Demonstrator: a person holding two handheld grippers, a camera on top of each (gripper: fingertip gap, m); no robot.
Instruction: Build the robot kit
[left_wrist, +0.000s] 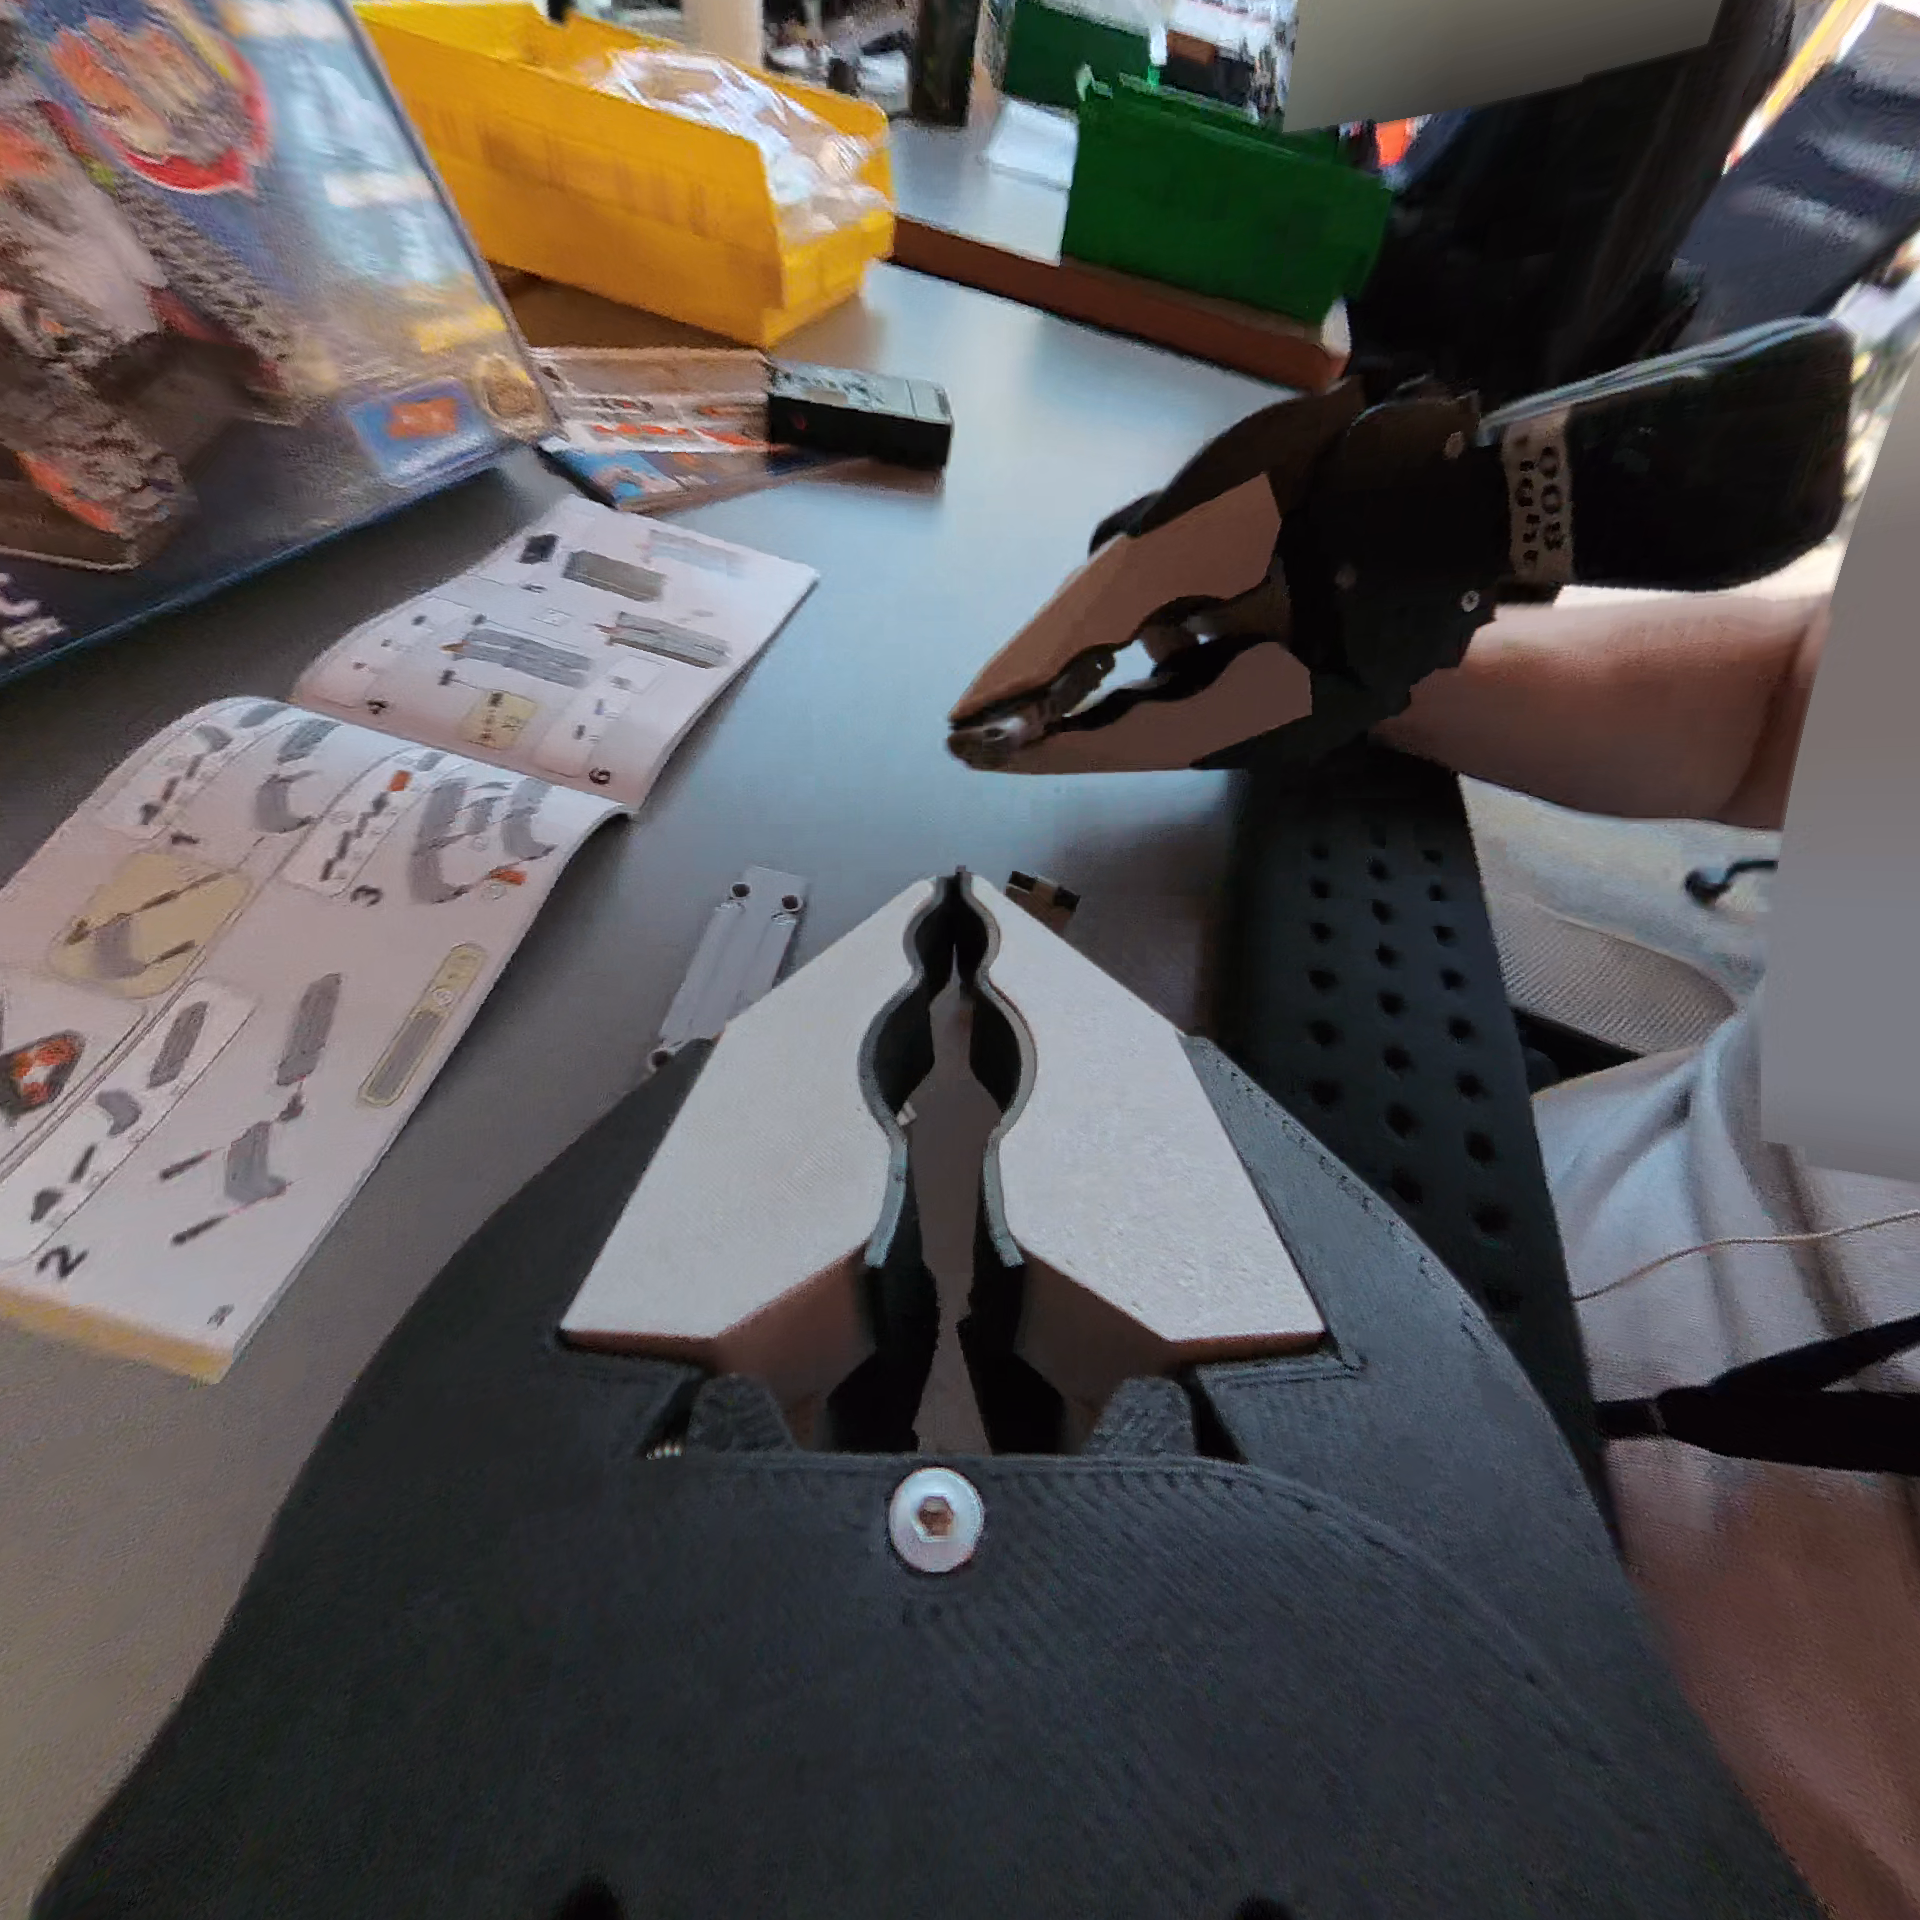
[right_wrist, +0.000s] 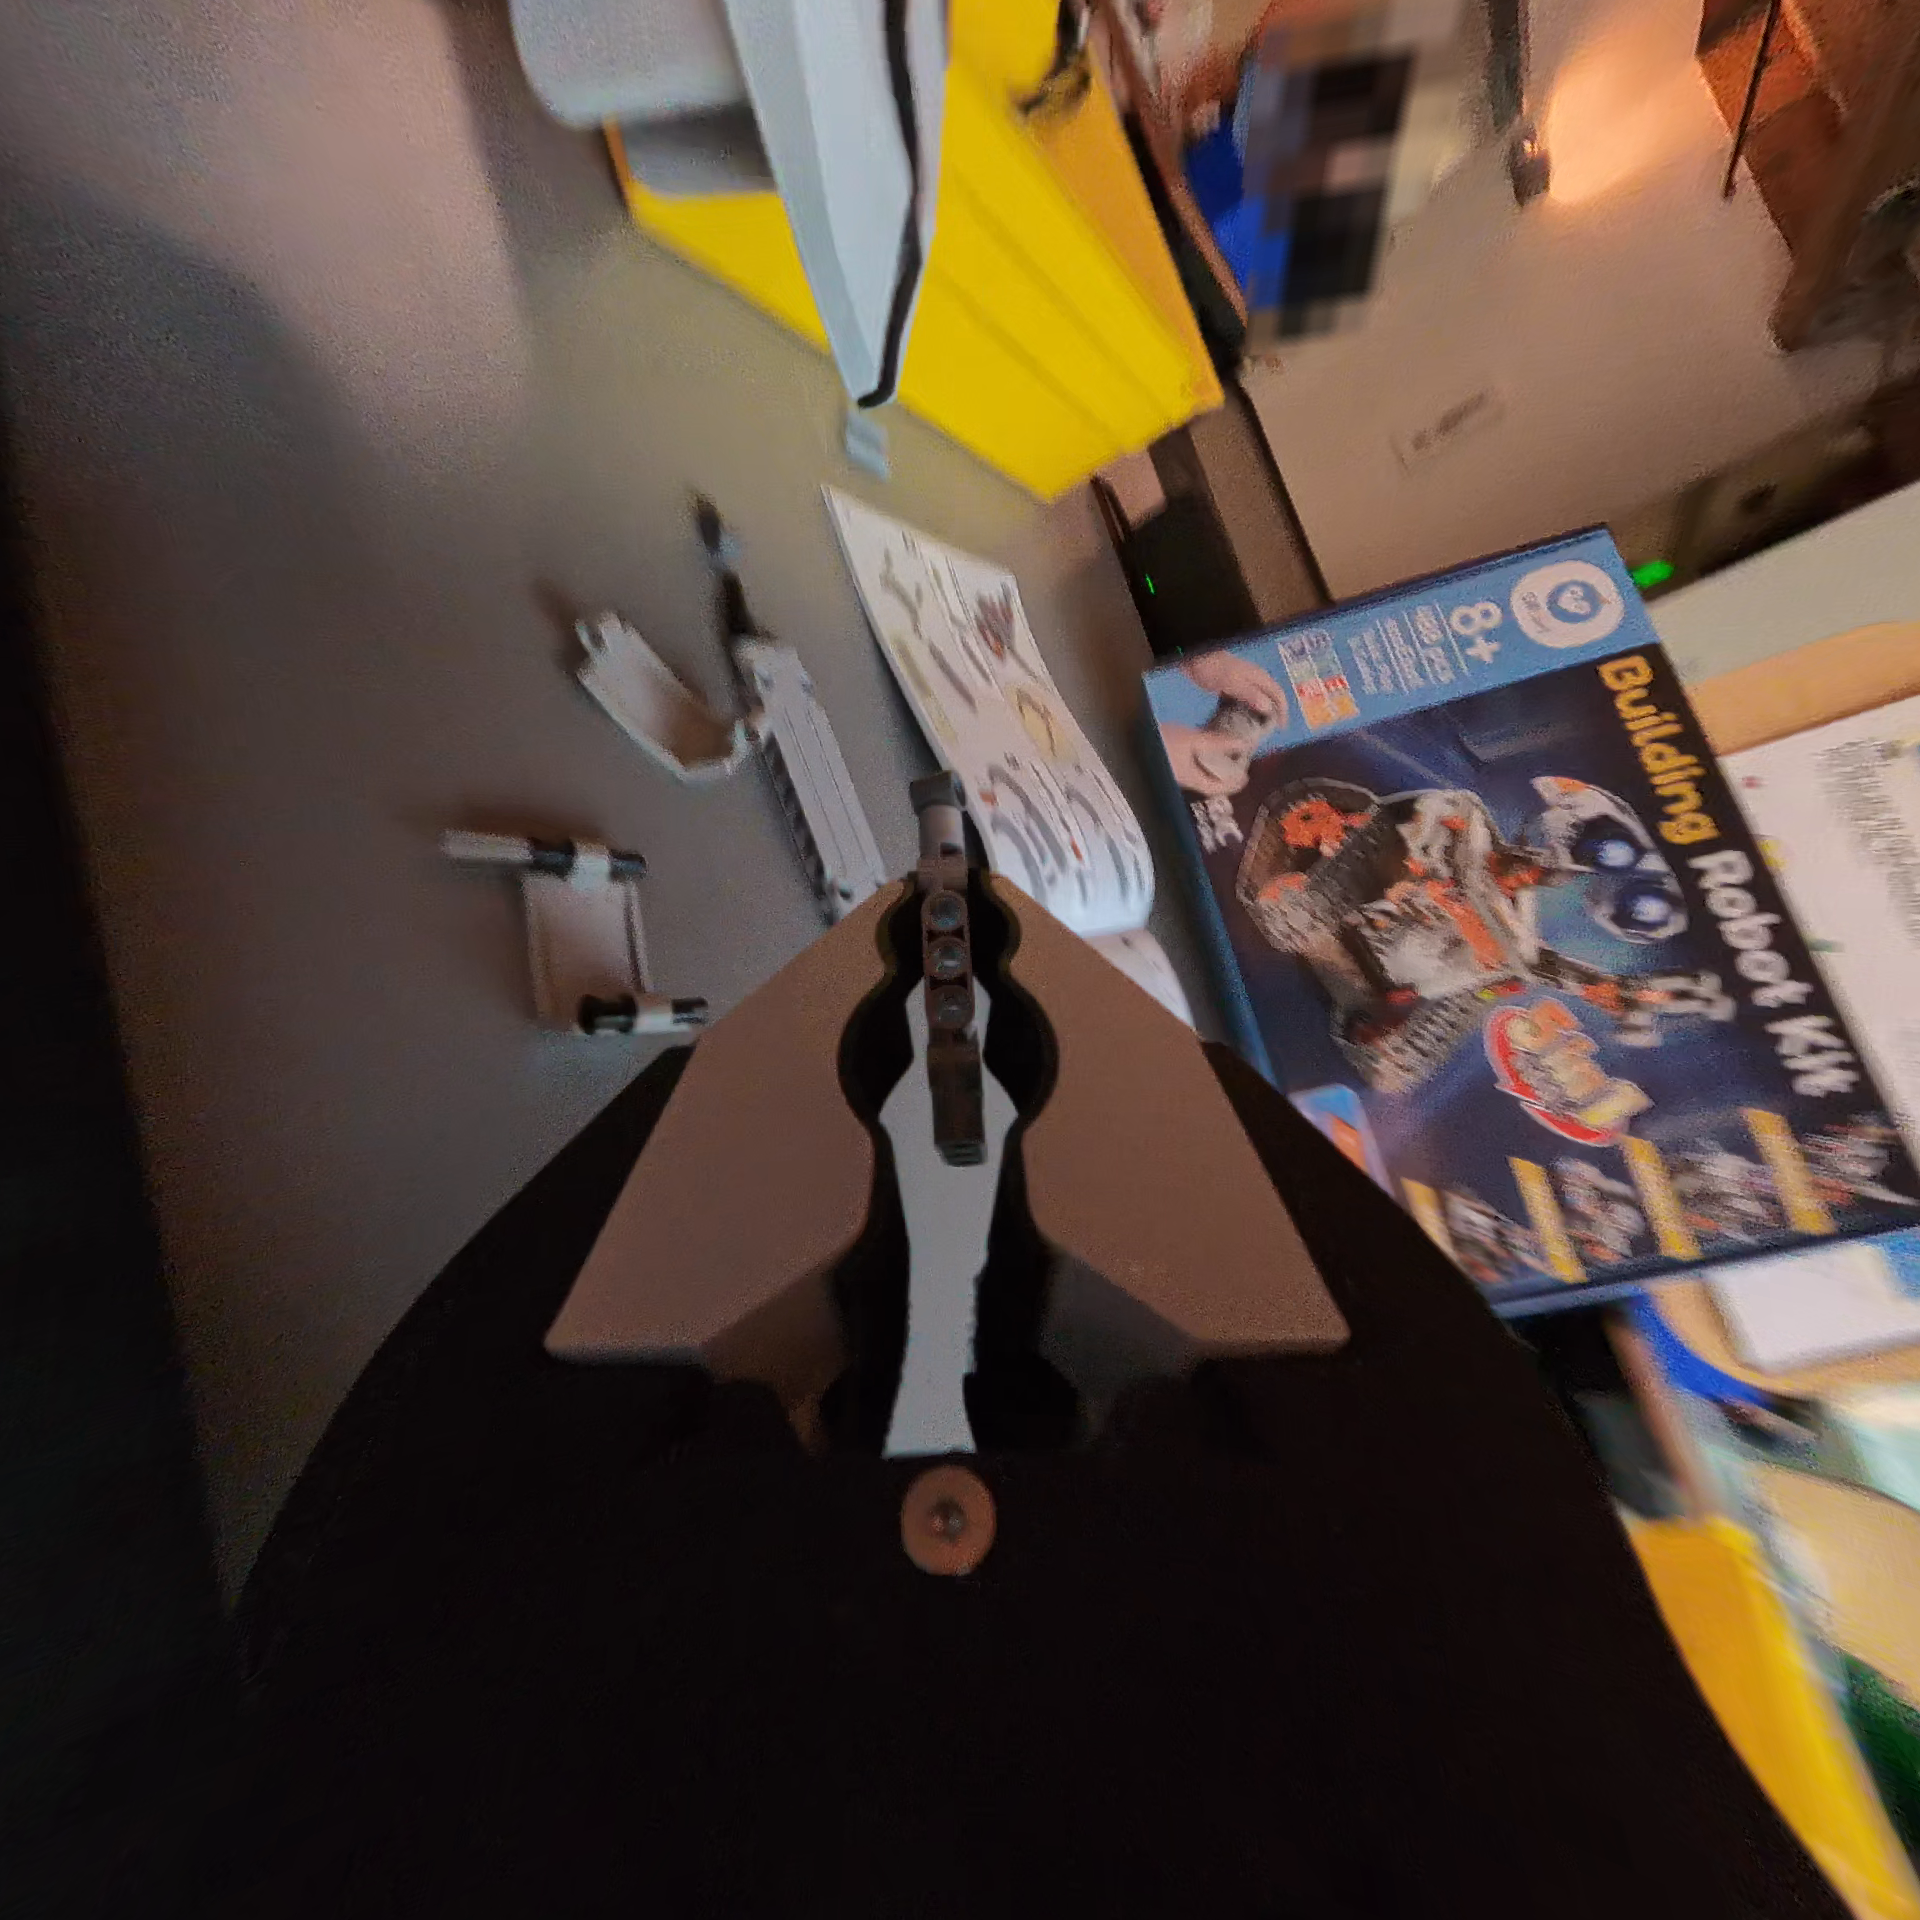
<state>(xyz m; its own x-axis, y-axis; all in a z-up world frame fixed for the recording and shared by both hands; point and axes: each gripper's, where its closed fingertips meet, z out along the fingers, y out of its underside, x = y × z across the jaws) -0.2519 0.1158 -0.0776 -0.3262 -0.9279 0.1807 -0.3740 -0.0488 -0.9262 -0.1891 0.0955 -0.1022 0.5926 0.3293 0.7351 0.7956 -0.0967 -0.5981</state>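
Observation:
In the left wrist view my left gripper (left_wrist: 958, 885) is shut, its fingertips meeting just above the grey table (left_wrist: 935, 582). A light grey beam (left_wrist: 740, 966) lies on the table just left of it, and a small tan and black piece (left_wrist: 1042, 896) just right. My right gripper (left_wrist: 977, 732) hovers above and beyond, with a small grey part at its tip. In the right wrist view my right gripper (right_wrist: 948, 894) is shut on a dark grey beam with holes (right_wrist: 951, 977). A grey pin (right_wrist: 935, 805) sticks out past the fingertips.
An open instruction booklet (left_wrist: 312, 935) and a blue kit box (left_wrist: 208, 260) lie to the left, a yellow bin (left_wrist: 644, 177) and a green bin (left_wrist: 1216, 208) behind. A black perforated chair part (left_wrist: 1382, 1018) is at the right. White pieces (right_wrist: 587, 925) (right_wrist: 655, 707) lie on the table.

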